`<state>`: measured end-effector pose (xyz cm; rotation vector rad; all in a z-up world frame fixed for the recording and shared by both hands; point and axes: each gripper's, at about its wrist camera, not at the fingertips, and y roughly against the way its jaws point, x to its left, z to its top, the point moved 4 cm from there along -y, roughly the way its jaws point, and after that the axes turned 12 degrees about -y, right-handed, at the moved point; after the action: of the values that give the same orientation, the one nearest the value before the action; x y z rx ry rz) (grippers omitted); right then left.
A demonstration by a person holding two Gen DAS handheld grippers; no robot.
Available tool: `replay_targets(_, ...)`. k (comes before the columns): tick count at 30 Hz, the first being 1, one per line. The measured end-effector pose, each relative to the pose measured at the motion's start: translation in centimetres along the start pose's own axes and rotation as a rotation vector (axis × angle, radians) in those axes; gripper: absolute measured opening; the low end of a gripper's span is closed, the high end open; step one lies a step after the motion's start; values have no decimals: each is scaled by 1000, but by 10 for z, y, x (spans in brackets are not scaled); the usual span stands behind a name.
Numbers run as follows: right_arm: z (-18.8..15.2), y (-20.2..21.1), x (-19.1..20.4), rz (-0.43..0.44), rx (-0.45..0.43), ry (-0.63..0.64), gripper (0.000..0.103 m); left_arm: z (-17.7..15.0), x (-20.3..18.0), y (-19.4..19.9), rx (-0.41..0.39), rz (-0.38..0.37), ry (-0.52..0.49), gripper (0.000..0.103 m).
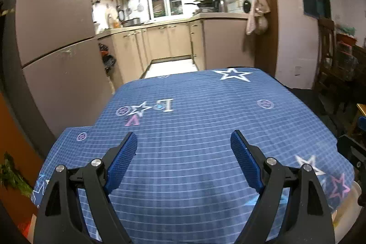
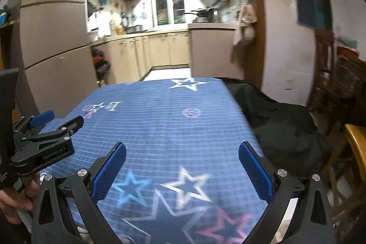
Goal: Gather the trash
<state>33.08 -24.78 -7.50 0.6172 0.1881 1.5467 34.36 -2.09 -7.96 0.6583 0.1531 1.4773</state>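
Blue starry cloth covers our bench, no trash visible on it. Both the left gripper and right gripper have jaws apart, empty. We'd slow down and scan the edges first.

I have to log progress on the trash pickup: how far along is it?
Done: the blue star tablecloth shows no litter in either view. In hand: nothing; the left gripper and right gripper are both empty, jaws apart. Left: cannot tell, since no trash or bin is in view.
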Motion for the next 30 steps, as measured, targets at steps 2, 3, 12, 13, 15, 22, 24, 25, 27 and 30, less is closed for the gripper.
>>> replay_targets(2, 1, -11, 10, 10, 16, 0, 98, -2, 11, -4, 4, 26, 10, 80)
replay_targets(3, 2, -17, 15, 14, 26, -2, 98, -3, 16, -5, 8, 36, 17, 80)
replay_targets(12, 3, -51, 42, 18, 69, 17, 98, -9, 39, -15, 26, 67, 42, 80)
replay_targets(13, 4, -53, 44, 19, 70, 14, 98, -10, 40, -15, 24, 69, 44, 80)
replay_targets(15, 3, -53, 44, 18, 69, 12, 98, -9, 42, -14, 17, 77, 42, 80)
replay_targets(22, 0, -48, 40, 18, 62, 4, 98, -2, 52, 4, -16, 88, 47, 80)
replay_targets(24, 1, -36, 37, 27, 45, 0, 98, 4, 57, 20, -47, 77, 62, 80)
replay_targets(25, 2, -30, 37, 33, 34, -1, 98, 9, 60, 30, -72, 75, 70, 80)
replay_targets(27, 4, -19, 38, 38, 11, 1, 98, 21, 68, 54, -140, 82, 81, 80)
replay_targets(30, 7, -3, 39, 48, -23, 15, 98, 34, 75, 88, -244, 116, 86, 83)
